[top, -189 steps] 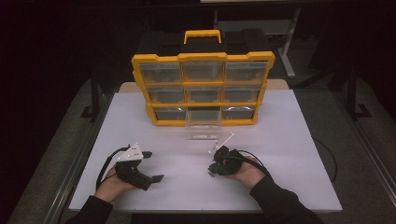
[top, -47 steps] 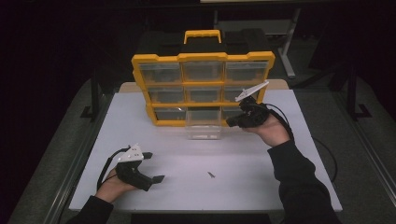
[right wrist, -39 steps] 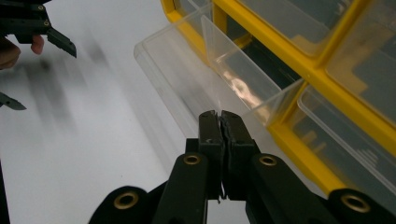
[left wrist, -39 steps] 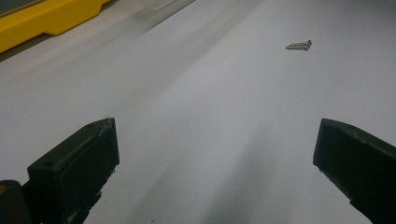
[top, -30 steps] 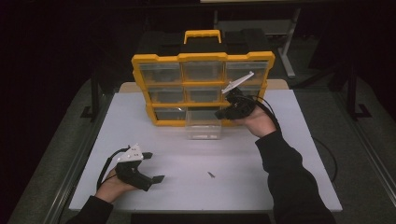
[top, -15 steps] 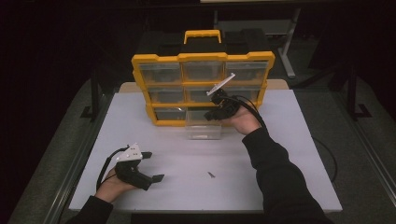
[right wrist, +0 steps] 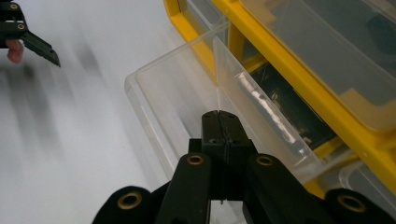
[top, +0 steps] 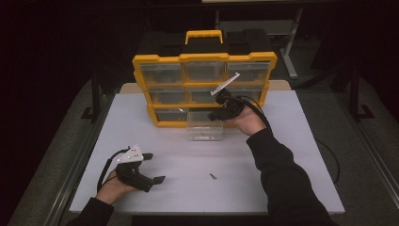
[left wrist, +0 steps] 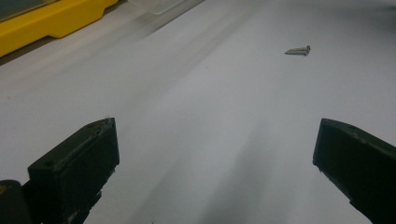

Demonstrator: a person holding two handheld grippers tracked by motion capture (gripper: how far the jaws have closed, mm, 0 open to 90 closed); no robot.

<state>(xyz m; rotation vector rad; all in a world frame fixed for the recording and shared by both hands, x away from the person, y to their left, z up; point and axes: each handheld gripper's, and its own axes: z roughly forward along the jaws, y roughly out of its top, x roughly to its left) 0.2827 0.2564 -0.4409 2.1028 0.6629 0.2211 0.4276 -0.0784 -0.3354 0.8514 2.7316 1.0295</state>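
A yellow organizer point(top: 205, 58) with clear drawers stands at the back of the white table point(top: 282, 155). One clear drawer point(top: 205, 138) sits pulled out on the table in front of it. My right gripper point(top: 213, 115) hangs over that drawer's right end. In the right gripper view its jaws are shut together point(right wrist: 219, 115) just above the drawer's inner wall point(right wrist: 233, 79); I cannot tell whether anything small is pinched between them. My left gripper point(top: 154, 167) rests on the table at the front left, open with nothing between its fingers point(left wrist: 215, 140). A small screw point(top: 212, 176) lies loose on the table.
The screw point(left wrist: 299, 50) lies ahead and to the right in the left gripper view, with the organizer's yellow base point(left wrist: 46, 23) at the far left. The organizer's empty slot point(right wrist: 280, 112) shows dark behind the drawer. A cable point(top: 329, 155) trails off at the right.
My right hand has moved left along the organizer's front and slightly down, from the right-hand drawers to above the pulled-out drawer. The left hand has stayed where it was.
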